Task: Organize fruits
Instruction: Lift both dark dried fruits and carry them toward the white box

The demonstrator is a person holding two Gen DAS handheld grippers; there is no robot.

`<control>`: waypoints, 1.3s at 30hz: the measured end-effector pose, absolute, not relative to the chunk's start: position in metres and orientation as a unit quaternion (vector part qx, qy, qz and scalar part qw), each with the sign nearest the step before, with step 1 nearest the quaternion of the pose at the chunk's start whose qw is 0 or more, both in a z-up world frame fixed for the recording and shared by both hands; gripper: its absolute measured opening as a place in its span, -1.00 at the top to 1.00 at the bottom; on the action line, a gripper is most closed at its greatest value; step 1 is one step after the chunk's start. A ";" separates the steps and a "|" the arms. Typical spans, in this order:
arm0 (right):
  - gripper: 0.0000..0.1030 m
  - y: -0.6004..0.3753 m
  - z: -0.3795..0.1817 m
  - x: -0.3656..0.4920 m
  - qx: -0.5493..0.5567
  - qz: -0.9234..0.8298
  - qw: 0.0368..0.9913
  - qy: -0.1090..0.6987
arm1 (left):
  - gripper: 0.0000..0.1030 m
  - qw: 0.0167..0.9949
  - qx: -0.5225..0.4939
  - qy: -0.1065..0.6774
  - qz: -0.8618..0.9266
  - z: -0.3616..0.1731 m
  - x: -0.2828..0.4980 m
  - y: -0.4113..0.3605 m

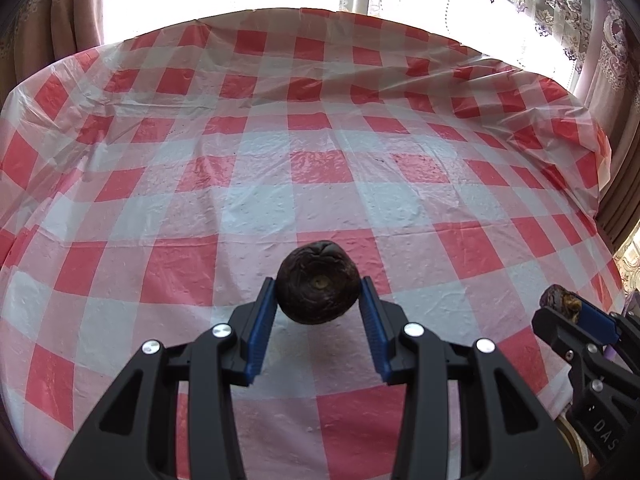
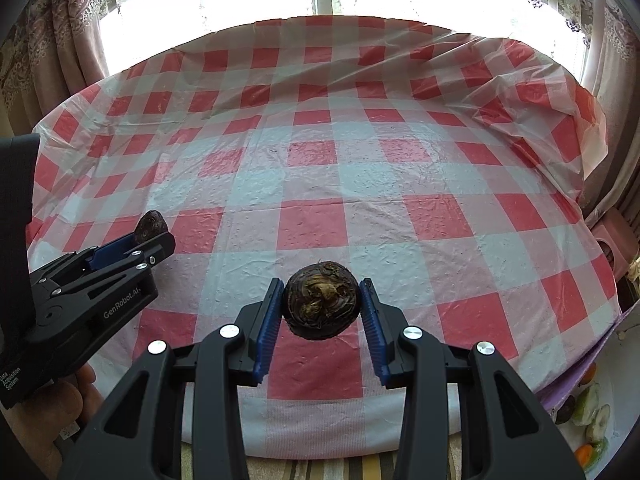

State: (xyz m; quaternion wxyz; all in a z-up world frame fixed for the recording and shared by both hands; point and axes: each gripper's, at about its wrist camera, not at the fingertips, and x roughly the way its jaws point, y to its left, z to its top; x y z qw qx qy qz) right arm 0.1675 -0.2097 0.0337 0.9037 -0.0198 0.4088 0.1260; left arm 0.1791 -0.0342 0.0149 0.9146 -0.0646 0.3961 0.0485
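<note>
My left gripper (image 1: pixel 319 294) is shut on a dark brown round fruit (image 1: pixel 318 282), held between its blue pads above the red-and-white checked tablecloth (image 1: pixel 320 184). In the right wrist view that same gripper (image 2: pixel 154 232) shows at the left with its fruit (image 2: pixel 150 224) at the tips. My right gripper (image 2: pixel 321 300) is shut on a second dark brown round fruit (image 2: pixel 321 300) with a rough, fibrous top, also clear of the cloth. From the left wrist view the right gripper (image 1: pixel 562 304) appears at the right edge with its fruit (image 1: pixel 558 300).
The checked cloth covers a round table; a bright window and patterned curtains (image 2: pixel 60 40) stand behind it. Several cut fruit pieces (image 2: pixel 592 420) lie on a white surface at the lower right, off the table. A hand (image 2: pixel 68 412) holds the left gripper.
</note>
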 end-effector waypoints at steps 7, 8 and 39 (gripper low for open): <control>0.26 -0.233 0.042 0.156 -0.019 0.108 0.907 0.407 | 0.18 0.918 -0.061 0.390 0.033 0.027 0.176 -0.045; 0.26 -0.237 0.042 0.155 -0.018 0.104 0.907 0.408 | 0.18 0.918 -0.061 0.390 0.031 0.028 0.176 -0.046; 0.26 -0.361 0.058 0.120 0.010 0.004 0.917 0.400 | 0.18 0.919 0.014 0.389 -0.069 0.049 0.158 -0.151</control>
